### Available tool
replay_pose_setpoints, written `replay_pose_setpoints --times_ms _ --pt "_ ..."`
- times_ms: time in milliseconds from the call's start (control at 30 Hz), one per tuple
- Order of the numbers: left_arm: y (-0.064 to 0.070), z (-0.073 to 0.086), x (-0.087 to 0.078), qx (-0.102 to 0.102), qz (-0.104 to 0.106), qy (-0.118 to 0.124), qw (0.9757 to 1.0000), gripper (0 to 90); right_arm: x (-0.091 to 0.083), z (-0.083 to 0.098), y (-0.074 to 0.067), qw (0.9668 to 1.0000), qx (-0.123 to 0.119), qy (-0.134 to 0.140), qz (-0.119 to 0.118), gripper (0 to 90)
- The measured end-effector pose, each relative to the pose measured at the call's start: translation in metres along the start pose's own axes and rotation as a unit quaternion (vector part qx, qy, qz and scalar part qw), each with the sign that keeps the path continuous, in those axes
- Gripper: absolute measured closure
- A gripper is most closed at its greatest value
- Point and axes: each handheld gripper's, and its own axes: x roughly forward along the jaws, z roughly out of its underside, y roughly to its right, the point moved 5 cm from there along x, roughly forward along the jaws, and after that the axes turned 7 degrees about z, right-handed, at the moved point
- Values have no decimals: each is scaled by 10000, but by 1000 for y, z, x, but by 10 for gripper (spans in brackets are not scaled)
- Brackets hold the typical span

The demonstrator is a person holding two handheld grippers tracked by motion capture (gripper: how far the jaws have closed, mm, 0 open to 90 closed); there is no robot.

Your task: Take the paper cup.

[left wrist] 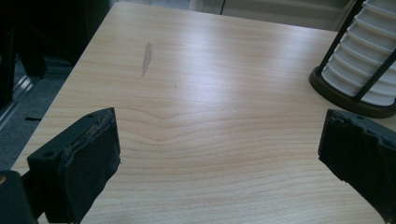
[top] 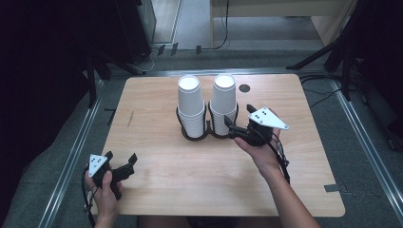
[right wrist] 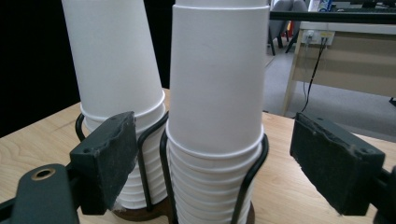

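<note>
Light wooden table (top: 157, 180) bears a small grey scuff (left wrist: 147, 57) and a round black disc (top: 244, 88). Grey floor (top: 266, 59) carries black cables (top: 216, 46).

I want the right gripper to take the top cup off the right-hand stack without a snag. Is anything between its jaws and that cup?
Nothing visible. The right gripper faces the right cup stack, jaws open either side, air between. Only the wire holder hugs the stack lower down.

A lab: tripod legs (top: 332, 50), floor rails (top: 366, 130) and cables (top: 214, 46) surround the table (top: 157, 156).
</note>
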Motion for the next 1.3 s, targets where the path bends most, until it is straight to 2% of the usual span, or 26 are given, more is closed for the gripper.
replay_pose_setpoints --times_ms 233,467,667,933,1033,1300 --pt "0 0 1 3 -7 13 10000 0 12 -3 -8 10000 26 4 -53 149" --pt "0 -1 1 11 1 0 10000 0 32 -8 -9 9998 71 -15 178 135" --pt "-1 -1 1 25 14 -18 10000 0 45 -13 -7 9995 181 -30 272 134" --pt "-1 -1 2 11 22 -20 10000 0 62 -8 -7 9989 147 -199 408 134" --pt "-1 -1 2 6 26 -22 10000 0 70 -5 -9 9985 20 -251 483 133" --pt "-1 -1 2 -23 38 -11 10000 0 83 -2 -9 9979 251 -312 517 108"
